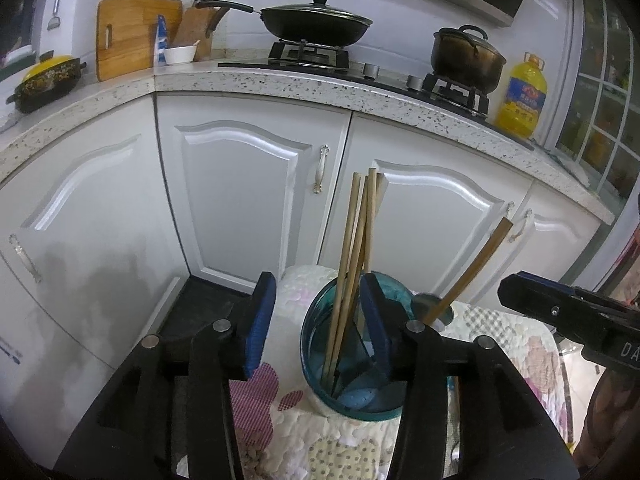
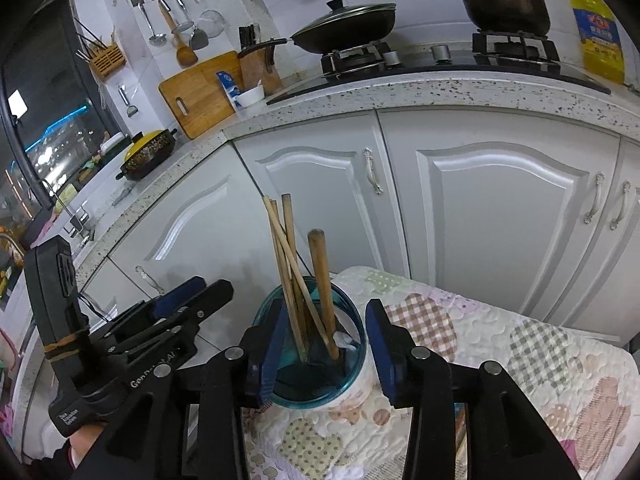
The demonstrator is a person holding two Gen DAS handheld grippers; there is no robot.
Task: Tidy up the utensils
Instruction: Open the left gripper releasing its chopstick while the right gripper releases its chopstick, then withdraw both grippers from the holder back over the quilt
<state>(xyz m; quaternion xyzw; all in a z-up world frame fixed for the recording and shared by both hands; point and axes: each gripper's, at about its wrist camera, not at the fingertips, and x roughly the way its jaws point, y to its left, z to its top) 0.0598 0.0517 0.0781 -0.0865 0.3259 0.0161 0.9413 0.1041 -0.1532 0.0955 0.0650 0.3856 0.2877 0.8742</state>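
A teal glass cup (image 1: 320, 364) (image 2: 356, 320) stands on a quilted patchwork cloth (image 1: 288, 420) (image 2: 460, 328). Three wooden chopsticks (image 1: 354, 232) (image 2: 280, 240) lean upright inside it. A thicker wooden-handled utensil (image 1: 472, 264) (image 2: 318, 272) also stands there; the right wrist view shows it inside the cup. My left gripper (image 1: 318, 278) is open, its right pad against the cup's near rim, with the chopsticks loose between its pads. My right gripper (image 2: 327, 306) is open astride the cup, the wooden handle free between its pads. Each gripper shows in the other's view (image 1: 520, 288) (image 2: 196, 292).
White cabinet doors (image 1: 240, 200) (image 2: 500, 208) rise just behind the cloth-covered surface. Above them, a speckled counter (image 1: 280, 80) carries a lidded wok (image 1: 316, 24), a dark pot (image 1: 466, 58), a yellow oil bottle (image 1: 522, 96), a cutting board (image 1: 128, 36) and a knife block (image 1: 198, 28).
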